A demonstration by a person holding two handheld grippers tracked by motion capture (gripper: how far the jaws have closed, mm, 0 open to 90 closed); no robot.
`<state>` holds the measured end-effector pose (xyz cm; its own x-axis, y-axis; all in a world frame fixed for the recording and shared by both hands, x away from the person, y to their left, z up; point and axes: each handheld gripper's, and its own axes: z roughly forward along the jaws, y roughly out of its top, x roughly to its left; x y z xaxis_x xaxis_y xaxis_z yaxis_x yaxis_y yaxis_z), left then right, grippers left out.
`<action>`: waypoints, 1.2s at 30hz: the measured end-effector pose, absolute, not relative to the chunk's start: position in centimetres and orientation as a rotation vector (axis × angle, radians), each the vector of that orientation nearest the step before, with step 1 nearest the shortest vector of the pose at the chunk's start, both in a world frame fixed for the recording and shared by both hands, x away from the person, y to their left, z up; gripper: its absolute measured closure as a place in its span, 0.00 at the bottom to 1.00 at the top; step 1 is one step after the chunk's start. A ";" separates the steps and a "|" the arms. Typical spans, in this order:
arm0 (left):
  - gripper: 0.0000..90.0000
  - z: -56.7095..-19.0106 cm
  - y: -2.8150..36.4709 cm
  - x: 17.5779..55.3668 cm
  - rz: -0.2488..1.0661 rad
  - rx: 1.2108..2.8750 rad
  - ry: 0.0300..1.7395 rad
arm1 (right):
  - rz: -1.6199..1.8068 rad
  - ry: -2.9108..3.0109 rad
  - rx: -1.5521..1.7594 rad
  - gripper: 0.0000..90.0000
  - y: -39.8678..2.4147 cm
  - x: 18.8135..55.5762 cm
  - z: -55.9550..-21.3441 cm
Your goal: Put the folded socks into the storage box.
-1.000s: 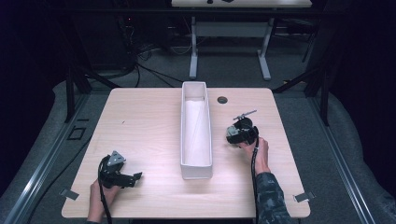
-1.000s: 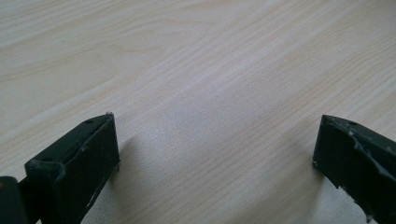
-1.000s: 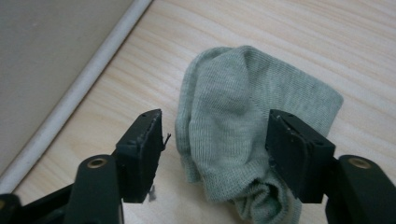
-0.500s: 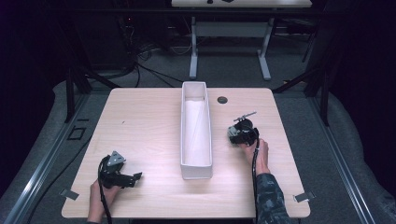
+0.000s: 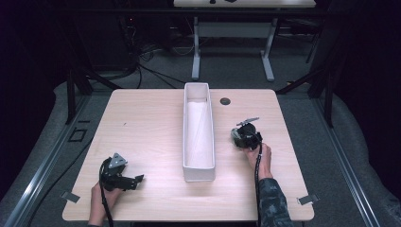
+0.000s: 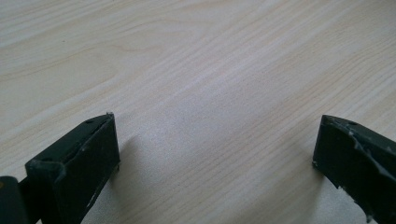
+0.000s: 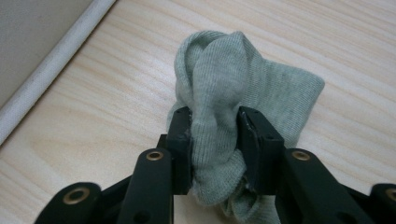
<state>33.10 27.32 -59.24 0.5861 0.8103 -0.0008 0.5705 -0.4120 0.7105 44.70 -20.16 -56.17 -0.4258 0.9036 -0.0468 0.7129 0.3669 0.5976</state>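
Right gripper point(image 7: 215, 135) clamped on bunched grey-green sock point(image 7: 233, 93), jaws squeezing its middle, sock sitting on table point(image 5: 142, 123) just right of long white bin point(image 5: 198, 168). Left gripper point(image 6: 215, 149) spread wide, nothing between jaws, parked over bare wood well left of bin, near front edge. Looks like grab step done, sock not lifted yet. Next move, my guess: raise sock enough to get over bin wall, carry across, then let go inside. Floppy fabric, may snag rim.

The right claw point(image 5: 247, 134) has drifted slightly nearer the person, clutching the sock point(image 7: 233, 102).
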 end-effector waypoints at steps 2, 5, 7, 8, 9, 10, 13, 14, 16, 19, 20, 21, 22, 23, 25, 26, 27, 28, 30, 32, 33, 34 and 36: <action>0.00 -59.2 27.3 33.1 0.455 2.137 1.091 | 0.735 2.260 1.424 0.76 -20.3 44.7 -56.2; 0.00 -59.2 27.3 33.1 0.453 2.139 1.091 | 0.752 2.257 1.427 0.79 -20.5 44.6 -56.0; 0.00 -59.2 27.3 33.1 0.454 2.137 1.091 | 0.745 2.256 1.416 0.79 -20.4 44.6 -55.9; 0.00 -59.2 27.3 33.1 0.454 2.137 1.091 | 0.745 2.256 1.416 0.79 -20.4 44.6 -55.9; 0.00 -59.2 27.3 33.1 0.454 2.138 1.090 | 0.745 2.257 1.419 0.79 -20.4 44.6 -55.8; 0.00 -59.2 27.3 33.1 0.454 2.140 1.090 | 0.756 2.260 1.423 0.79 -20.5 44.6 -55.7; 0.00 -59.2 27.3 33.1 0.454 2.138 1.090 | 0.818 2.262 1.419 0.80 -20.7 44.2 -55.2; 0.00 -59.2 27.3 33.1 0.454 2.138 1.090 | 0.818 2.262 1.419 0.80 -20.7 44.2 -55.2; 0.00 -59.2 27.3 33.1 0.455 2.138 1.090 | 0.836 2.253 1.418 0.80 -20.7 44.0 -54.8; 0.00 -59.2 27.3 33.1 0.454 2.138 1.090 | 0.865 2.246 1.410 0.80 -20.9 43.6 -54.2; 0.00 -59.2 27.3 33.1 0.454 2.138 1.090 | 0.876 2.244 1.407 0.80 -21.0 43.5 -54.1; 0.00 -59.2 27.3 33.1 0.455 2.138 1.089 | 0.876 2.244 1.407 0.80 -21.0 43.5 -54.1; 0.00 -59.2 27.3 33.1 0.454 2.138 1.090 | 0.876 2.242 1.408 0.80 -21.0 43.4 -54.0; 0.00 -59.2 27.3 33.1 0.454 2.138 1.090 | 0.883 2.241 1.407 0.80 -21.1 43.4 -53.9; 0.00 -59.2 27.3 33.1 0.454 2.138 1.090 | 0.903 2.232 1.406 0.80 -21.2 43.1 -53.6; 0.00 -59.2 27.3 33.1 0.455 2.139 1.089 | 0.903 2.232 1.406 0.80 -21.2 43.1 -53.6; 0.00 -59.2 27.3 33.1 0.454 2.138 1.089 | 0.905 2.227 1.404 0.80 -21.3 43.0 -53.4; 0.00 -59.2 27.3 33.1 0.454 2.138 1.090 | 0.911 2.232 1.404 0.80 -21.3 42.9 -53.3; 0.00 -59.2 27.3 33.1 0.454 2.138 1.090 | 0.913 2.226 1.389 0.80 -21.3 42.7 -53.0; 0.00 -59.2 27.3 33.1 0.454 2.138 1.090 | 0.913 2.232 1.379 0.80 -21.2 42.5 -52.7; 0.00 -59.2 27.3 33.1 0.456 2.140 1.087 | 0.914 2.250 1.368 0.80 -21.1 42.4 -52.4; 0.00 -59.2 27.3 33.1 0.454 2.139 1.089 | 0.918 2.254 1.357 0.80 -21.1 42.3 -52.3; 0.00 -59.2 27.3 33.1 0.454 2.138 1.090 | 0.936 2.266 1.341 0.80 -21.0 42.2 -51.8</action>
